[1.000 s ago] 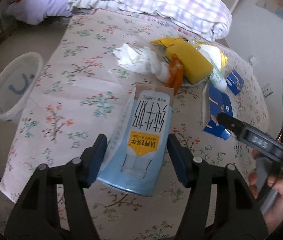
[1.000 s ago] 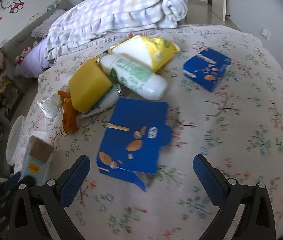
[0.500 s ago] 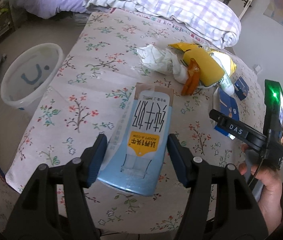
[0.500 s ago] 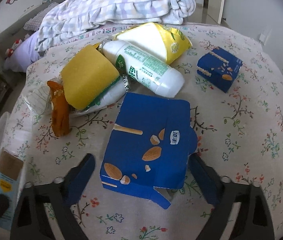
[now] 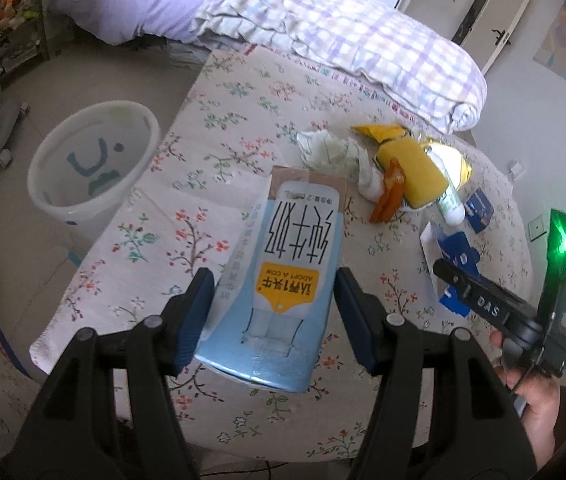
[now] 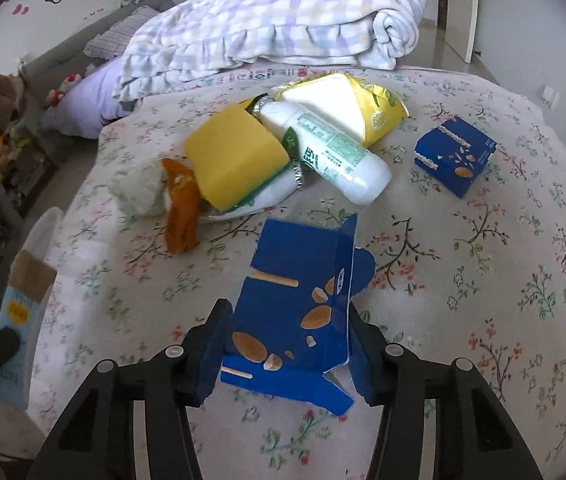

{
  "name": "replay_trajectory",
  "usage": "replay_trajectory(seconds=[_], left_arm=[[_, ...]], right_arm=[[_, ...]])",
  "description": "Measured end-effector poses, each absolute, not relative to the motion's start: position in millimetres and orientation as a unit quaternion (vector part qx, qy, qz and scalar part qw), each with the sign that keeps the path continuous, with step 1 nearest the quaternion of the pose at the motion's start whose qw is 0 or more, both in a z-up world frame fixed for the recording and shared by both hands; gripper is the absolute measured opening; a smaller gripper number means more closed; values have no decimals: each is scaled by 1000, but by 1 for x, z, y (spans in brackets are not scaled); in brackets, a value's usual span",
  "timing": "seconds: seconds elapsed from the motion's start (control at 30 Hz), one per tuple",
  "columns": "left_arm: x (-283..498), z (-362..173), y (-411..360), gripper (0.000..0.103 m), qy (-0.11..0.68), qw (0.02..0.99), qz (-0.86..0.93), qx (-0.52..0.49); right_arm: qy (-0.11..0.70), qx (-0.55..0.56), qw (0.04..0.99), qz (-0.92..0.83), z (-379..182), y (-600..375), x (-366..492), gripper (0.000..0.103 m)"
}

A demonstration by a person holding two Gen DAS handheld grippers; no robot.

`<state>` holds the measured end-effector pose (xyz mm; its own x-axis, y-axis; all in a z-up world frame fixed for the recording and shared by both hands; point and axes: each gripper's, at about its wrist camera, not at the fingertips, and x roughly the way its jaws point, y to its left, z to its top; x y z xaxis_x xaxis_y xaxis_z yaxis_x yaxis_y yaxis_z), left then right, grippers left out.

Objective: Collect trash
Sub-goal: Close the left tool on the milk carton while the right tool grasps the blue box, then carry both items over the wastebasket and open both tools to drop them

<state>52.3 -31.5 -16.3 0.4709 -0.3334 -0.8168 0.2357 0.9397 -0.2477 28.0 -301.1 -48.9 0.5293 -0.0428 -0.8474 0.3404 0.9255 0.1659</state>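
In the left wrist view, a light blue milk carton (image 5: pixel 283 276) is clamped between the blue pads of the left gripper (image 5: pixel 275 316), which press on its two sides near the lower end. The carton is held off the floral bedspread (image 5: pixel 219 128). Its long axis runs away from the camera along the fingers, with the brown cardboard end pointing toward the far pile of trash and the printed text seen upside down. A white basket (image 5: pixel 87 160) is seen on the floor to the left of the bed. Beyond the carton, crumpled white paper (image 5: pixel 331 148), an orange wrapper (image 5: pixel 389 196) and a yellow packet (image 5: pixel 415 168) are gathered together. At the right edge, the other tool is seen held in a hand (image 5: pixel 531 396), with a blue box at its tip.

In the right wrist view, a flattened blue box (image 6: pixel 303 308) printed with almonds is set between the pads of the right gripper (image 6: pixel 289 348), whose jaws are closing on it; both pads are seen at its edges. The box is tilted, its near end raised from the bedspread, and its long axis points away toward a white bottle (image 6: pixel 323 152). A smaller blue box (image 6: pixel 455 156) is seen well apart, at the upper right. The milk carton appears at the far left edge.
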Motion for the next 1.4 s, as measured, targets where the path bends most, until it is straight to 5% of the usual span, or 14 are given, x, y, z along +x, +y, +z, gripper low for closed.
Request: replay_trajectory(seconds=[0.77,1.4], left_arm=[[100,44,36,63,447,886,-118,-46],[186,-11,117,64,447,888,-41,-100]], right_arm=[[449,163,878,13,19,-238,62,54],[469,159,861,118,-4,-132,161,54]])
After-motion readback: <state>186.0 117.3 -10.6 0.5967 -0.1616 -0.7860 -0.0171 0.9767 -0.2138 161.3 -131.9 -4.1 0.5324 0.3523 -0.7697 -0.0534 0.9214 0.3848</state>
